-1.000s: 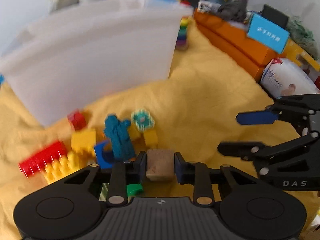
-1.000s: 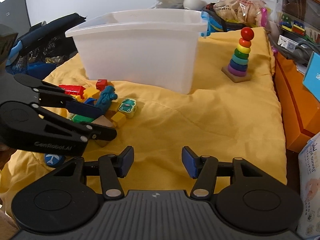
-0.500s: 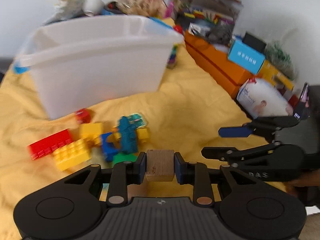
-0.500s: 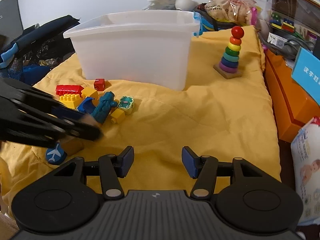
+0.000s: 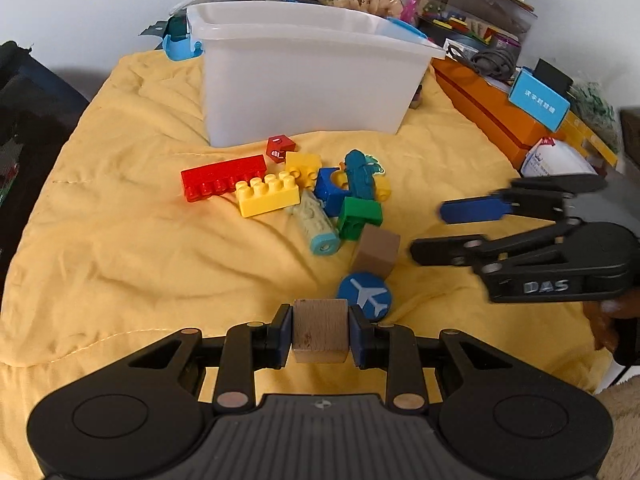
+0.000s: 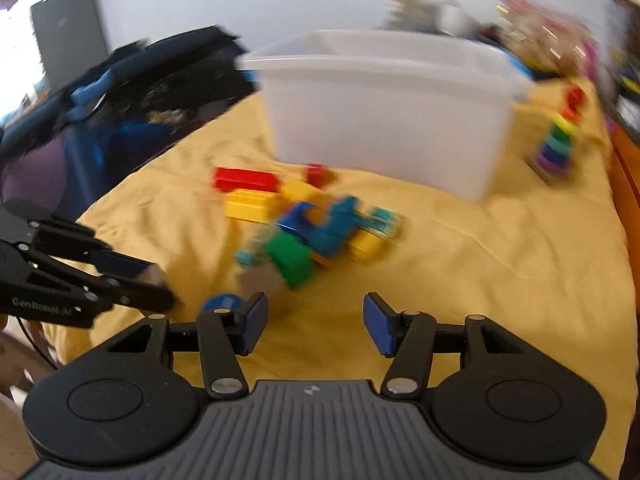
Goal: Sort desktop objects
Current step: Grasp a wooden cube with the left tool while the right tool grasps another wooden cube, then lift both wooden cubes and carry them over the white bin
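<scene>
A yellow cloth (image 5: 120, 240) covered the whole work surface, and on it, toward the back, stood a white plastic bin (image 5: 308, 84), the largest thing in either view. The left wrist view was sharp; the right wrist view was smeared by motion, so its small items showed only as colour patches.

In front of the bin lay a heap of toys, near it but apart from its wall. The left view made them out: a long red brick (image 5: 223, 177) touching a yellow studded brick (image 5: 267, 194), a teal figure (image 5: 361, 175) lying over a blue block (image 5: 330, 190), a green block (image 5: 357, 218), a pale cylinder with a blue end (image 5: 318, 224), a second wooden cube (image 5: 377, 250) and, just beside it, a blue disc with a white airplane (image 5: 364, 296).

Only the right view showed the rainbow ring stacker (image 6: 558, 140), standing right of the bin, and a dark bag (image 6: 132, 92) off the cloth's left edge. Only the left view showed the orange boxes (image 5: 492, 112) along the right edge.

The left gripper (image 5: 320, 336) was clamped on a wooden cube (image 5: 319, 336), both pads pressed to its sides, above the cloth in front of the heap. The right gripper (image 6: 316, 328) had its jaws spread wide with nothing between them, pointing toward the heap.
</scene>
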Demonstrator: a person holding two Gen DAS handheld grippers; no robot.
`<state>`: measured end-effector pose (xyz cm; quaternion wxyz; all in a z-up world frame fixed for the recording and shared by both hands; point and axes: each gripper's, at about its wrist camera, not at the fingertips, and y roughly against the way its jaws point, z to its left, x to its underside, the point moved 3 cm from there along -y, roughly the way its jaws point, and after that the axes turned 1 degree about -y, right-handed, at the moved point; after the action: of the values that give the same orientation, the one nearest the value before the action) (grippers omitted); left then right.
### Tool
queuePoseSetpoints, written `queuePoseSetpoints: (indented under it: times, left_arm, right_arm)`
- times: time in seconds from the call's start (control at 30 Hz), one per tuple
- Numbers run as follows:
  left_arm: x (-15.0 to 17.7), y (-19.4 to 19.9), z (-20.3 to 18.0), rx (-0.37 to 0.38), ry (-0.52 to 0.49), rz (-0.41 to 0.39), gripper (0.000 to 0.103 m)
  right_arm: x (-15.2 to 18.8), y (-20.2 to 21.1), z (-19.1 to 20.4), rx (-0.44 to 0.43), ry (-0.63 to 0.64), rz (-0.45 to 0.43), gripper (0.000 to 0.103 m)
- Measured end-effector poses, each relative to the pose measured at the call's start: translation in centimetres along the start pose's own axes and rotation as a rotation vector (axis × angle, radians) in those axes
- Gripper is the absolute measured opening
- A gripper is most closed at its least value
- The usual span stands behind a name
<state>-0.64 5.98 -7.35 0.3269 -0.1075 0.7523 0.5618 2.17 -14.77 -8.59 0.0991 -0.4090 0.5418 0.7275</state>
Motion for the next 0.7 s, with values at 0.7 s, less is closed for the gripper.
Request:
queuePoseSetpoints:
  times: [0.7]
  left_arm:
    - [-6.4,2.9,1.2,0.063,-0.063,-0.153,0.032]
  right_arm:
    - [-2.5,0.1,1.2,0.051,-0.027,-0.015,0.035]
